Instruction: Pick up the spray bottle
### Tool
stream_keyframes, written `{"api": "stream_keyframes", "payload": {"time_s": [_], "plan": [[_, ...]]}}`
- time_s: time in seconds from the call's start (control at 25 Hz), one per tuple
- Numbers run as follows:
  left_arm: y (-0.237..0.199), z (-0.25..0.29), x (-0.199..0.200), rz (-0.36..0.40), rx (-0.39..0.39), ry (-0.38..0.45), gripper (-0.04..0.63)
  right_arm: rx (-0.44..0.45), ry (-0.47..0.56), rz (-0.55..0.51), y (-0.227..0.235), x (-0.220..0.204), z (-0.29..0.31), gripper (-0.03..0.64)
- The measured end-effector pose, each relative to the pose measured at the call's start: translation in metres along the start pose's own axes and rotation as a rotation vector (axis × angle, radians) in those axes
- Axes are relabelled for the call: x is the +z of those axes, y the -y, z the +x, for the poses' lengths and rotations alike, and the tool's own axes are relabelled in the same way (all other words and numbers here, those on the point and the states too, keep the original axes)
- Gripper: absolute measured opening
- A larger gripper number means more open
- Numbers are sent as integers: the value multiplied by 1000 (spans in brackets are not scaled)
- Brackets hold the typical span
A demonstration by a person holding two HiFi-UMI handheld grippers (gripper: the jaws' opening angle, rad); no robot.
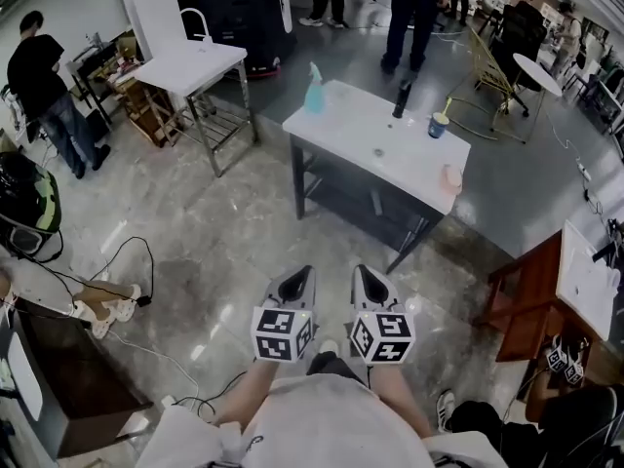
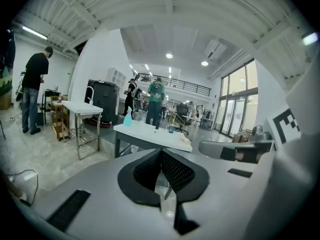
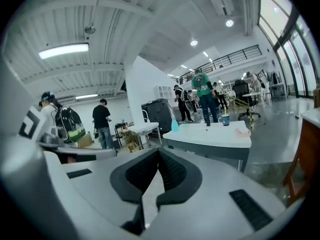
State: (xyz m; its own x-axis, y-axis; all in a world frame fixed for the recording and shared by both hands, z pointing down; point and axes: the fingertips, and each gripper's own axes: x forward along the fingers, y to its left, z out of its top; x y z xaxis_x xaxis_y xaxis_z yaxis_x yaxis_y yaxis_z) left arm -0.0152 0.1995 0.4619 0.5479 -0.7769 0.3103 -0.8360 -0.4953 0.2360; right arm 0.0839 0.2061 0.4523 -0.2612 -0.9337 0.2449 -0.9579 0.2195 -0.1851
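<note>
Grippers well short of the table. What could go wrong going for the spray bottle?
1. Spray bottle stands at the table's far left corner, near the edge; a reach across could knock it off.
2. Left gripper and right gripper are both shut and empty; unless opened in time, they would push the bottle, not grip it.
3. Cables on the floor at left: possible trip if the path drifts.

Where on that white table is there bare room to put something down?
The table is bare along its near edge, between the spray bottle at its far left corner and the pink thing at its right end. The far edge is busier: a dark bottle and a cup.
</note>
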Motion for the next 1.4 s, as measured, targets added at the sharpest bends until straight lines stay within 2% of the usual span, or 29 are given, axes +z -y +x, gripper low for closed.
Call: {"api": "stream_keyframes", "payload": {"time_s": [0.08, 0.28, 0.8, 1.4], "plan": [[2, 10, 2, -6, 10, -4, 26, 15, 7, 25, 8, 7, 7, 25], [18, 30, 19, 7, 7, 16, 26, 23, 5, -26, 24, 19, 24, 25], [32, 79, 30, 18, 31, 41, 26, 35, -8, -56, 68, 17, 49, 25], [41, 86, 22, 34, 51, 12, 26, 47, -17, -44, 79, 10, 42, 25]]}}
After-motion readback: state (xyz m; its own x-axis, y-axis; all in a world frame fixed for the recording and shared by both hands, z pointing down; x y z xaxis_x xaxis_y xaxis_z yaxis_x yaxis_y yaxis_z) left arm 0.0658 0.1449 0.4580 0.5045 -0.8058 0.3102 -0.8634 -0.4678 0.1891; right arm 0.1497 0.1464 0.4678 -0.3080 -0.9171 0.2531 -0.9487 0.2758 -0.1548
